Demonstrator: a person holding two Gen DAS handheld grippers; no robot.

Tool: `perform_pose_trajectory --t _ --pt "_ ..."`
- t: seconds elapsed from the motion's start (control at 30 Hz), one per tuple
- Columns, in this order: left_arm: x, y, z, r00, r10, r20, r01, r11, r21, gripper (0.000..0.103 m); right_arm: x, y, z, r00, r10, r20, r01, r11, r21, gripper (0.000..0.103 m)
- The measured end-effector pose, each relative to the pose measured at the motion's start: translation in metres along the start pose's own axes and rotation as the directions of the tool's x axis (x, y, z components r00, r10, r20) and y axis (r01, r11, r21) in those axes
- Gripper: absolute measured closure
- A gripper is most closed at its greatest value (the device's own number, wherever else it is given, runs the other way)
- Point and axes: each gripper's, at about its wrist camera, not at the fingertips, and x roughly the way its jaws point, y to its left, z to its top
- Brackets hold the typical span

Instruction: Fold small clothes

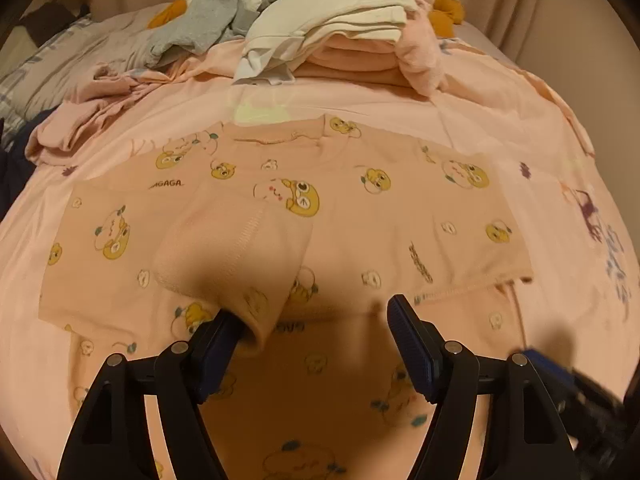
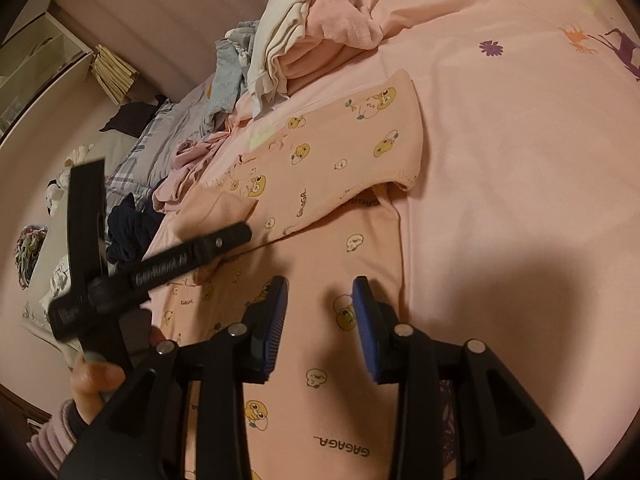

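Note:
A small pink shirt (image 1: 360, 216) printed with yellow cartoon animals lies flat on the pink bed sheet (image 1: 400, 96). Its right sleeve is folded across the body. Its left sleeve cuff (image 1: 240, 264) is draped over my left gripper's left finger. My left gripper (image 1: 316, 320) is open, jaws wide, low over the shirt's body. My right gripper (image 2: 320, 300) is open and empty just above the lower part of the shirt (image 2: 332, 168). The left gripper (image 2: 240, 236) shows in the right wrist view at the sleeve.
A stack of folded cream and pink clothes (image 1: 352, 32) and grey garments (image 1: 208, 20) lie at the far side of the bed. A crumpled pink garment (image 1: 88, 120) and a dark garment (image 2: 132, 232) lie at the left. A striped pillow (image 1: 36, 72) is beyond.

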Motion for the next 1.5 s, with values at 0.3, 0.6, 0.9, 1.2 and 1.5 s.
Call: perform_pose_trajectory --t 0.3,0.6,0.9,1.2,1.5 --pt "-0.033 0.054 -0.032 1.000 0.013 0.002 -0.013 0.999 -0.049 0.030 0.014 0.029 0.010 1.000 0.025 -0.019 -0.026 0.999 -0.045 0.067" --pt "-0.066 0.117 -0.067 1.000 0.000 0.018 0.004 0.985 -0.173 0.030 0.086 0.128 0.022 0.992 0.013 -0.123 -0.054 0.942 -0.332 0.061" --pt "-0.064 0.153 -0.083 0.998 -0.064 0.006 0.063 0.954 -0.294 0.030 0.160 0.171 0.018 0.959 -0.263 -0.103 0.153 0.791 -0.593 0.082" --pt "-0.063 0.164 -0.092 0.998 -0.066 0.004 0.064 0.941 -0.332 0.030 0.090 0.087 0.028 1.000 -0.002 -0.014 0.000 0.989 -0.150 0.076" --pt "-0.066 0.168 -0.096 0.999 -0.048 0.000 0.045 0.937 -0.345 0.030 0.085 0.044 0.021 0.988 0.148 -0.041 -0.144 0.984 0.102 0.046"
